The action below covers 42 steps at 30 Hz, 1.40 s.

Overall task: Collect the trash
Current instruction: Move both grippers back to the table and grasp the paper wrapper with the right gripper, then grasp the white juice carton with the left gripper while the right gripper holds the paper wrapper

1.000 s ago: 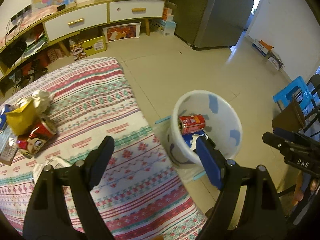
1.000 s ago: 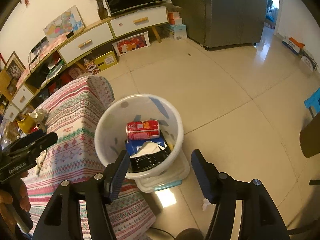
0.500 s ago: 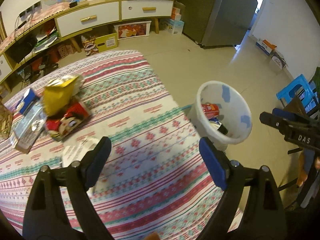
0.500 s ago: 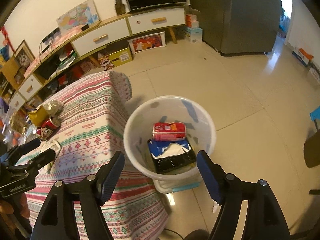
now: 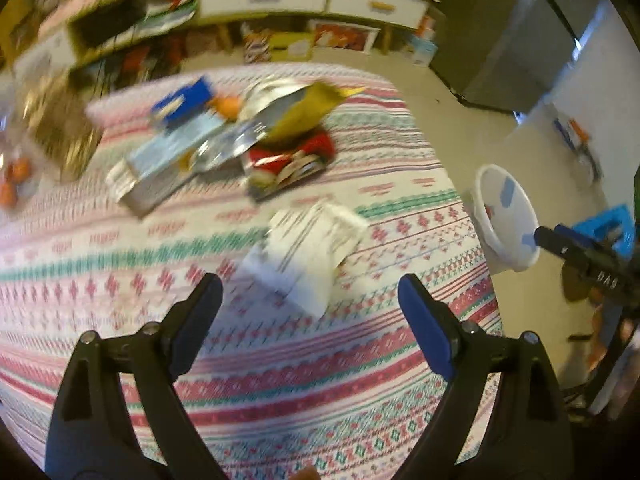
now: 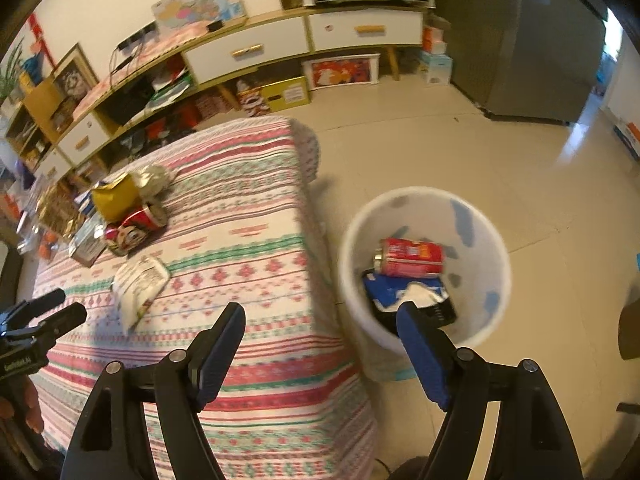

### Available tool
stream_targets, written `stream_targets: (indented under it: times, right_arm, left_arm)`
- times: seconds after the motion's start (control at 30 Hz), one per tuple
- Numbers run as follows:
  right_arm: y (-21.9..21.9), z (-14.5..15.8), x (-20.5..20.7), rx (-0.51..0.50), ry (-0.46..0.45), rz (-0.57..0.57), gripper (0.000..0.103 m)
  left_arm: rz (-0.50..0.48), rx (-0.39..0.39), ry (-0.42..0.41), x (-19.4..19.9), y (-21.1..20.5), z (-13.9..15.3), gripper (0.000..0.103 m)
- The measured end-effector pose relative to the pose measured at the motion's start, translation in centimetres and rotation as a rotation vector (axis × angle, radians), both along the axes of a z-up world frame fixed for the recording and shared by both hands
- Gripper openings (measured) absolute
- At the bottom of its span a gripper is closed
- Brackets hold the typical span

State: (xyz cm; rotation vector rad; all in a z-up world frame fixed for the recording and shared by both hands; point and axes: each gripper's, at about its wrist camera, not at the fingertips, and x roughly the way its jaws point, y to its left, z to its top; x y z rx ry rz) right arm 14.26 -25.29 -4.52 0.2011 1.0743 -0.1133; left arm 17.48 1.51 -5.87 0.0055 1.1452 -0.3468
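Observation:
My left gripper [image 5: 306,284] hangs open over the patterned tablecloth [image 5: 120,248], just short of a white crumpled wrapper [image 5: 308,248]. Beyond the wrapper lie a red cartoon pack [image 5: 288,160], a yellow bag [image 5: 308,112] and silver foil [image 5: 236,140]. My right gripper [image 6: 320,312] is over the table's edge beside the white bin [image 6: 424,200]; its jaws are opening with nothing between them. A red can [image 6: 412,258] and a blue-white bag [image 6: 404,292] lie in the bin. The wrapper [image 6: 138,280] and the left gripper [image 6: 44,316] show at the left of the right wrist view.
A blue box [image 5: 180,102], a gold box [image 5: 64,140] and oranges [image 5: 12,180] sit at the table's far left. A low cabinet with white drawers [image 6: 248,52] lines the wall, and a grey fridge [image 6: 520,40] stands right. A blue stool [image 5: 612,224] is past the bin [image 5: 508,216].
Both views swung left, from the bin towards the table. The left gripper now hangs over the cloth near the wrapper, with the bin at the right edge. The right jaws stand wider.

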Motion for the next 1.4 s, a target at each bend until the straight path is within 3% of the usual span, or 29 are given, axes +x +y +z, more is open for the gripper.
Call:
stream_targets:
  times: [0.2,0.4,0.53,0.93,1.17,1.27,1.33,1.4]
  right_arm:
    - [4.2,-0.6,2.2,0.026,0.022,0.011,0.08]
    - [10.1,-2.4,4.8,0.053,0.062,0.07,0.081]
    - [13.2,-3.9,6.2,0.103,0.09,0.08,0.081]
    - [19.8,-7.6,9.1,0.003,0.118,0.096,0.081]
    - [20.4,-9.0,9.2,-0.012,0.123,0.103,0.081]
    - [20.1,-8.9,8.9,-0.011,0.125,0.133,0.073]
    - [19.5,-8.6,8.5,0.002,0.127,0.15,0.06]
    - [19.1,-8.4,8.1,0.015,0.129,0.169,0.054]
  left_arm:
    - [0.081,0.087,-0.023,0.6,3.3,-0.1,0.089]
    - [0.144,0.06,0.01,1.7,7.2,-0.4,0.089]
    - [0.156,0.087,0.0,1.8,9.1,-0.4,0.089]
    - [0.162,0.142,0.01,1.3,12.9,-1.4,0.089]
    - [0.164,0.152,0.012,0.9,13.5,-1.5,0.089]
    - [0.171,0.155,0.002,0.8,13.6,-1.4,0.089]
    - [0.171,0.152,-0.005,0.8,13.5,-1.2,0.089]
    - [0.171,0.152,-0.008,0.7,13.3,-1.2,0.089]
